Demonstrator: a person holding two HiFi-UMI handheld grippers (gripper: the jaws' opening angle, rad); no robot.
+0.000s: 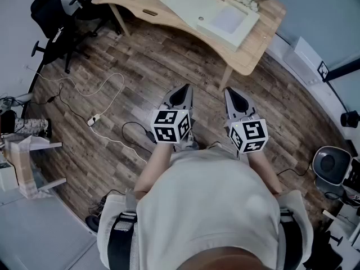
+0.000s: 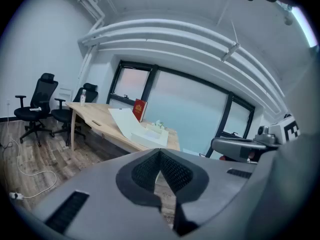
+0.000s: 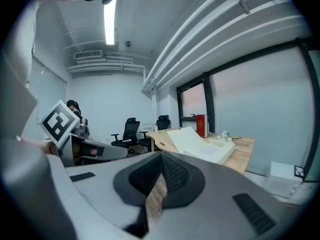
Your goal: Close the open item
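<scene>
I stand on a plank floor [image 1: 140,66] in an office with tall windows [image 2: 190,109], facing a pale wooden table [image 1: 253,49]. On it lies the open white box [image 1: 228,20], its lid [image 1: 188,3] flung back flat toward the black office chairs [image 1: 53,21]. Both grippers hang well short of it, over the floor.

My left gripper [image 1: 184,89] is clenched, tips pressed together with nothing between them (its own view shows this plainly). My right gripper [image 1: 230,93] is pinched to the same empty point.

The head view alone shows the white cable [image 1: 107,89] trailing over the planks. Only the gripper views show the red book [image 2: 139,109] standing upright behind the box, and the pipes along the ceiling [image 3: 210,29]. The right gripper view also catches my left gripper's marker cube [image 3: 59,123] from the side.
</scene>
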